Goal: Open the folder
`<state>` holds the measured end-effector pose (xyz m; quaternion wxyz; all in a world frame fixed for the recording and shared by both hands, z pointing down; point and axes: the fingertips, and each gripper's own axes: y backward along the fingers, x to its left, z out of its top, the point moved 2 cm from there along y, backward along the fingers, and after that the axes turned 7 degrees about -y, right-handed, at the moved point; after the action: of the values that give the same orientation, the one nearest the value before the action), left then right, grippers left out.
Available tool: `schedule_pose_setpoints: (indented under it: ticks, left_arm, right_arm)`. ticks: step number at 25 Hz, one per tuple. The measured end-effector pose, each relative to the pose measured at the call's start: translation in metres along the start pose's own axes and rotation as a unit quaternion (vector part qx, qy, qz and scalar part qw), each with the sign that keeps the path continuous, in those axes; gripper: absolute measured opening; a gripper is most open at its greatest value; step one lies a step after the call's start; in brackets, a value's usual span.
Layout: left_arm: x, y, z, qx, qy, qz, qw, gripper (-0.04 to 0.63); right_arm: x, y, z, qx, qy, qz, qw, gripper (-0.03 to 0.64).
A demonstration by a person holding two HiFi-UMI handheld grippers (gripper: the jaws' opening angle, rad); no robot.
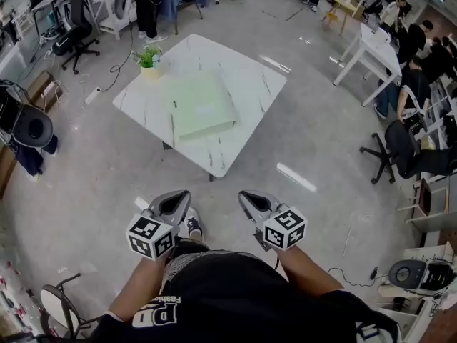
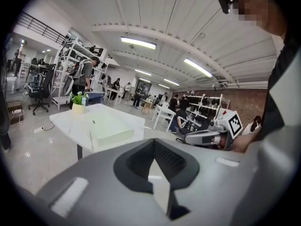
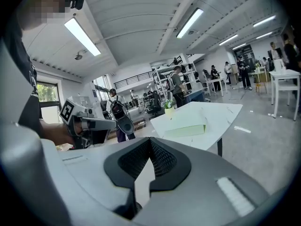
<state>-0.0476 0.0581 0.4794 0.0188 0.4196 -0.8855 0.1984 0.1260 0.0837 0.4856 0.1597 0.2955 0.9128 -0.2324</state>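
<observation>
Left gripper (image 1: 178,197) and right gripper (image 1: 247,196) both closed on nothing, near my waist; folder (image 1: 202,108) lies shut, flat on table (image 1: 253,84), well ahead (looks light, stiff-covered, probably slick), so I'd pinch the cover's free edge.

Table (image 1: 246,98): stood well ahead of the left hand-held gripper (image 1: 176,200) and right hand-held gripper (image 1: 250,199), which were side by side over the floor (image 1: 93,170). Folder (image 1: 202,106): lay on the table, mid-top. Potted plant (image 1: 148,57): sat on the table's far left corner, beyond the folder, apart from it.
</observation>
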Motion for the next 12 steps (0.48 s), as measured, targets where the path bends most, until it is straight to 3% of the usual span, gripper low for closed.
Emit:
schedule_pose_setpoints:
  ticks: [12]
  left_arm:
    - [0.136,-0.056,0.062,0.002,-0.03,-0.022,0.9993,0.049]
  right_arm:
    - [-0.028,-0.122,0.084,-0.003,0.015,-0.025,1.0,-0.005]
